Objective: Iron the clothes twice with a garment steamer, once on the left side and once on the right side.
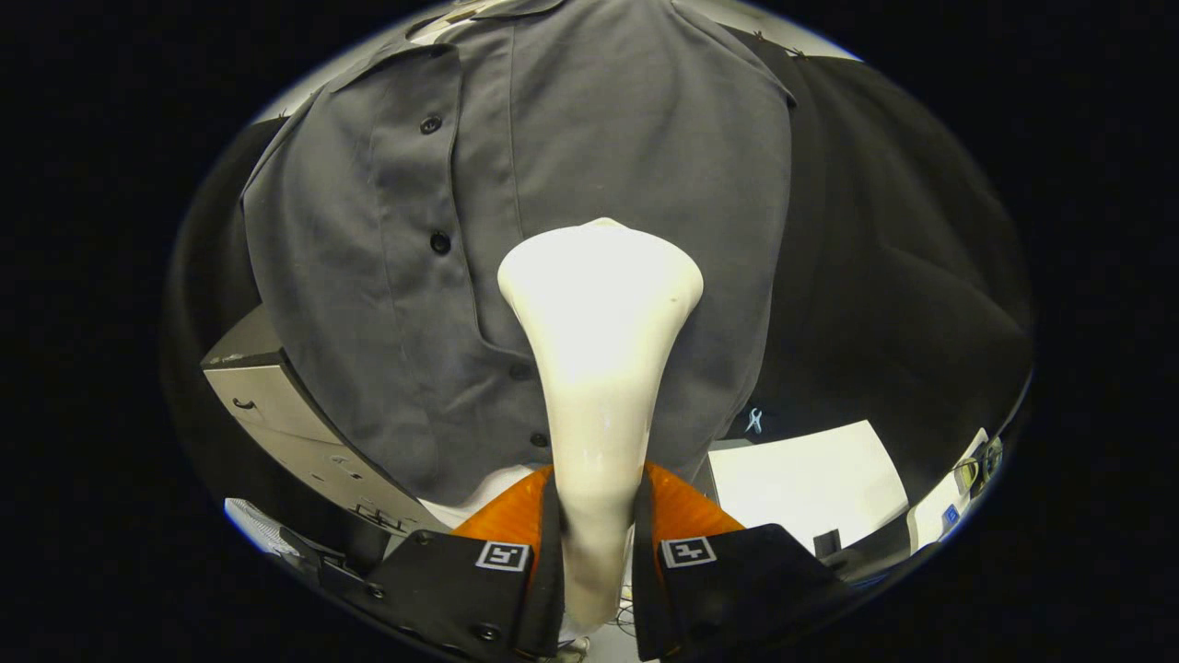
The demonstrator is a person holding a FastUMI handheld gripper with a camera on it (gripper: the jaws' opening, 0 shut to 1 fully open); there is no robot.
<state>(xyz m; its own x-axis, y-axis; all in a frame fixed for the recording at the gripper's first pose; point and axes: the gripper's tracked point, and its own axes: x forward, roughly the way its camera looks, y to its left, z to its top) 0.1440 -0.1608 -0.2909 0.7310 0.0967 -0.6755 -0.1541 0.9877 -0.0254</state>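
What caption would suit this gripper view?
Gripper clamps a white garment steamer, its head against a hanging grey shirt.

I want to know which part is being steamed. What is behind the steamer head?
Grey shirt fabric, right of its button placket. The steamer, held between the gripper fingers, hides the contact spot.

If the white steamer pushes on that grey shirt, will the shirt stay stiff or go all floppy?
Probably floppy. The grey shirt hangs in soft folds, so it would likely give way and swing back where the steamer presses. It looks thin and light, so it may bunch near the buttons. The gripper is shut on the steamer's handle.
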